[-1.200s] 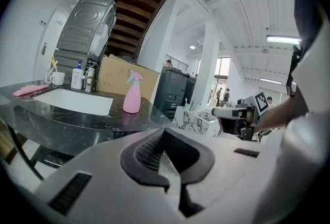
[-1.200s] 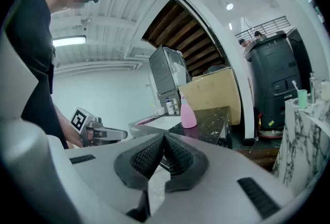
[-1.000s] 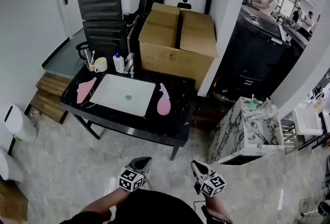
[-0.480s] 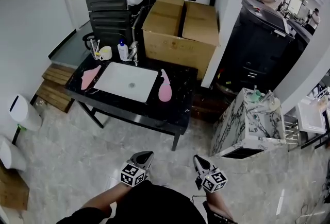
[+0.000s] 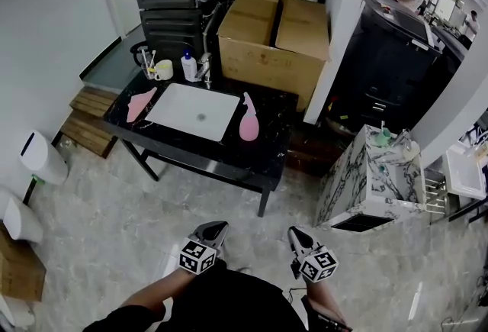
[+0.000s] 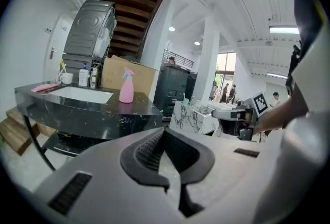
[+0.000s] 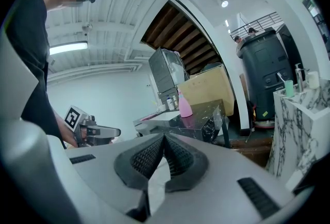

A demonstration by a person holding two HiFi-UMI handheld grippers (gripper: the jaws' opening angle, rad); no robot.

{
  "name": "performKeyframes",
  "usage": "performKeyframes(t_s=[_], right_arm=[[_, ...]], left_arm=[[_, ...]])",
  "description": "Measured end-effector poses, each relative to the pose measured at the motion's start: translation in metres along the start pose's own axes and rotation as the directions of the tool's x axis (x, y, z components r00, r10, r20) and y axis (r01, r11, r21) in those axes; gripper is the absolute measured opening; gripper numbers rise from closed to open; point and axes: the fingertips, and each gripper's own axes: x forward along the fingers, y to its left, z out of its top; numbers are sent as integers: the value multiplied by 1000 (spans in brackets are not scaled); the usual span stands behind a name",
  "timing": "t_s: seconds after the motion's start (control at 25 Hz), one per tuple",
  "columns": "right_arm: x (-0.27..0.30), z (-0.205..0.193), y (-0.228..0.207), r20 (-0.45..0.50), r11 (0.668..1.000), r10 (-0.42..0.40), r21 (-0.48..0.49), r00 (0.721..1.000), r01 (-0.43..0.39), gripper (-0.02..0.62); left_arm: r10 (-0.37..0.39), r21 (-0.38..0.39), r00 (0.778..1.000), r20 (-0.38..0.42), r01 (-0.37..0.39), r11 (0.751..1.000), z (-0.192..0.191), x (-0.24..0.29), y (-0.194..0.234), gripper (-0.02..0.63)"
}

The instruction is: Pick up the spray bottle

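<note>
The pink spray bottle (image 5: 248, 120) stands upright on the black table (image 5: 263, 162), just right of the white sink basin (image 5: 193, 111). It also shows far off in the left gripper view, where the spray bottle (image 6: 126, 86) is near the table's corner, and small in the right gripper view as the spray bottle (image 7: 184, 106). My left gripper (image 5: 213, 229) and right gripper (image 5: 296, 235) hang side by side over the floor, well short of the table. Both are shut with nothing between the jaws.
A big cardboard box (image 5: 274, 33) stands behind the table. A marble-patterned cabinet (image 5: 374, 178) sits to the right. On the table are a pink cloth (image 5: 139, 104), a white bottle (image 5: 188, 67) and a cup (image 5: 162, 69). Wooden steps (image 5: 88, 120) lie at the left.
The person has edged toward the table, which now sits a little higher and further right in the head view. Both grippers moved along with the person and stay shut and empty.
</note>
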Motion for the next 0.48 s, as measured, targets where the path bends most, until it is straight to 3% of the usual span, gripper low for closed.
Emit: performKeyframes(t_s=[0.48], right_arm=[[19,-1,1,-4,1000,14,21,1000,-14,25]], left_arm=[[34,4,999,-6,-34,999,4,-11,14,6]])
